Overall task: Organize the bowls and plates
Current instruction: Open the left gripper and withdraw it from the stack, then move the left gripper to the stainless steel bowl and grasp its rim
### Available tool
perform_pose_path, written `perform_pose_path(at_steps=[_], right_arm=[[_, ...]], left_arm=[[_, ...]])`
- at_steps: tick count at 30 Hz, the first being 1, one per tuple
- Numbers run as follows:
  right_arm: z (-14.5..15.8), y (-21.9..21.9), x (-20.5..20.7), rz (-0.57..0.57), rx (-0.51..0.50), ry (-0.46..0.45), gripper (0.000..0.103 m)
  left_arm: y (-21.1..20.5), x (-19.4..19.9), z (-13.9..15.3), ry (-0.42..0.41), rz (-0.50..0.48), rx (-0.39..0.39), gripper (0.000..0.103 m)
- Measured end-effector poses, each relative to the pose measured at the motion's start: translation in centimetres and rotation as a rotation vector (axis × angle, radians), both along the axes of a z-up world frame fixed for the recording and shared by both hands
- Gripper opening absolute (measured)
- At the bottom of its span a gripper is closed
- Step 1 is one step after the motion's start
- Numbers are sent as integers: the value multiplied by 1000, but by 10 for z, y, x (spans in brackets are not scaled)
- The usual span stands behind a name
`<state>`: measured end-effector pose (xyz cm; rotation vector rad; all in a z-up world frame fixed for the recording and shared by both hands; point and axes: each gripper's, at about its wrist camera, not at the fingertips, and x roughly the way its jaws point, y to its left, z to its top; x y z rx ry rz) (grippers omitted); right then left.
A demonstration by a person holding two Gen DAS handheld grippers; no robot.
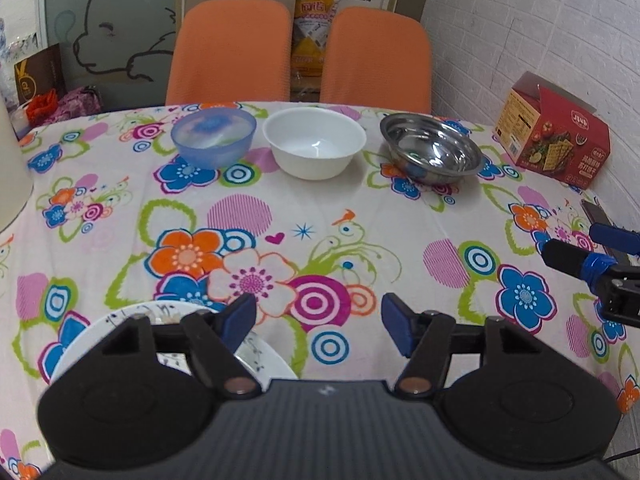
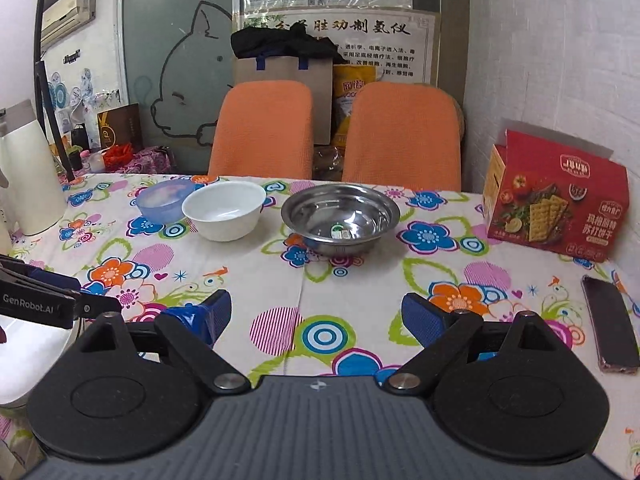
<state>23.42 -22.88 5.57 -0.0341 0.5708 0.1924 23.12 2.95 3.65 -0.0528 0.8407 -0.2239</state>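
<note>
Looks like between grabs: left gripper point(image 1: 318, 330) parted and empty over the near-edge plate point(image 1: 264, 356), right gripper point(image 2: 316, 318) wide and empty too. Next up, probably stacking the far-side bowls (blue bowl point(image 1: 214, 136), white bowl point(image 1: 315, 142), steel bowl point(image 1: 430, 148)).

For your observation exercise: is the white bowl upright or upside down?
Upright. The white bowl rests on its base, its open rim facing up, with nothing visible inside.

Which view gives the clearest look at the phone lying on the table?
The right wrist view: the phone lies flat and whole on the floral tablecloth, near the red cracker box. The left wrist view catches only a dark sliver at its right edge, partly behind the right gripper.
</note>
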Motion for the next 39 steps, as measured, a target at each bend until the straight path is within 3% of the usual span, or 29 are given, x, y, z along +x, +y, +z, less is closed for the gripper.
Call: perform_pose_path(at_steps=[7, 12, 17, 22, 25, 29, 32, 39], right_arm=[[18, -2, -10, 40, 224, 0, 79], [42, 6, -9, 114, 383, 68, 79], [46, 17, -12, 160, 290, 34, 80], [41, -9, 10, 72, 284, 78, 79], [60, -12, -1, 75, 292, 19, 80], [70, 9, -9, 165, 155, -32, 80], [56, 16, 13, 142, 52, 6, 80], [30, -5, 99, 14, -44, 133, 80]], left_arm=[[-2, 5, -4, 18, 16, 10, 64], [-1, 1, -4, 1, 28, 13, 64], [-9, 5, -3, 25, 22, -12, 64], [-18, 6, 6, 11, -12, -11, 64], [-15, 6, 9, -10, -15, -12, 64], [-11, 14, 3, 22, 15, -26, 64], [-17, 23, 2, 44, 29, -52, 64], [-53, 95, 35, 81, -27, -159, 64]])
